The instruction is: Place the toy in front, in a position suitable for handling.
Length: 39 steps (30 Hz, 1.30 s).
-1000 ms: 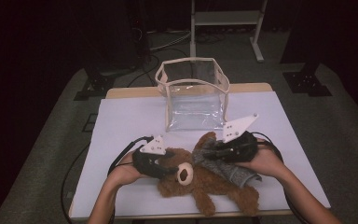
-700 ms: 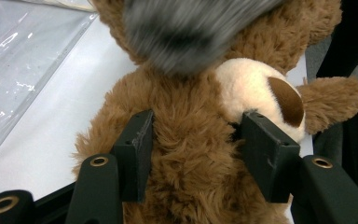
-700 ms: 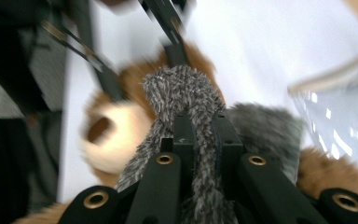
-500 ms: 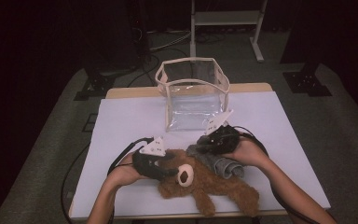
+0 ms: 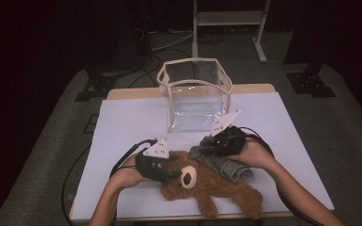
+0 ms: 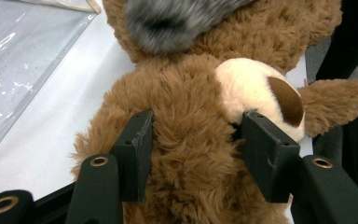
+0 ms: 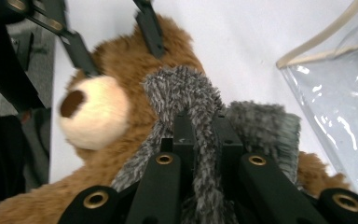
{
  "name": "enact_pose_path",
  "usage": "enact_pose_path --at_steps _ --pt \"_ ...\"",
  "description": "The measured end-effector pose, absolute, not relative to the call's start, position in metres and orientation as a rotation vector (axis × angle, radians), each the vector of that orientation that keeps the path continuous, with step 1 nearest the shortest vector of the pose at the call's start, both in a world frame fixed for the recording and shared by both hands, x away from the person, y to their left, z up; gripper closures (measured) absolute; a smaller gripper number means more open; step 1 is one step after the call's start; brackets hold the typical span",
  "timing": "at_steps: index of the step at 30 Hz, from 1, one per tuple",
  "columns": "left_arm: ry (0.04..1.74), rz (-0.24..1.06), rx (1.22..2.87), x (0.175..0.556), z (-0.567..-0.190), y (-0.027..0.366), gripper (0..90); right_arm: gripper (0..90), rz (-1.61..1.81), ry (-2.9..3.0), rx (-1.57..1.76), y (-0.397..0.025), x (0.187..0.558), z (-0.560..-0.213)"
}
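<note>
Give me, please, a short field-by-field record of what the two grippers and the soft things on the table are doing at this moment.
left gripper: jaws set around the head of the brown teddy bear
right gripper: shut on a fold of the grey fuzzy cloth
cloth position: lying over the bear, lifted at the pinch
clear bag: upright and open, beyond the bear
surface: white table

A clear bag (image 5: 195,96) (tan-edged, upright) stands on the white table (image 5: 122,122).
</note>
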<state>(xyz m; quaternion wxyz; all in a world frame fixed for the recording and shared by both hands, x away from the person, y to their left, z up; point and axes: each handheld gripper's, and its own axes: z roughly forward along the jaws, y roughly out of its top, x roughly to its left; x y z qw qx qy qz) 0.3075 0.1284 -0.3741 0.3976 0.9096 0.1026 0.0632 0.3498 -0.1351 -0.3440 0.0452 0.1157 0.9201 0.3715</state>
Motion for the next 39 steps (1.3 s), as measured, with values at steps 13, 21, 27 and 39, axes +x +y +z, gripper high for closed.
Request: enact_pose_path --at_steps 13,21,27,39 --pt "0.261 0.151 2.301 0.308 -0.375 0.128 45.2 81.9 1.164 2.769 0.46 -0.173 0.352 -0.347" --pt "0.269 0.15 2.3 0.307 -0.375 0.128 45.2 81.9 1.151 2.822 0.282 -0.136 0.331 -0.343" --pt "0.274 0.146 2.289 0.308 -0.376 0.129 45.1 81.9 1.123 2.814 0.303 -0.145 0.328 -0.35" --pt "0.288 0.163 2.281 0.31 -0.377 0.129 44.8 81.9 1.153 2.785 0.282 -0.155 0.314 -0.342"
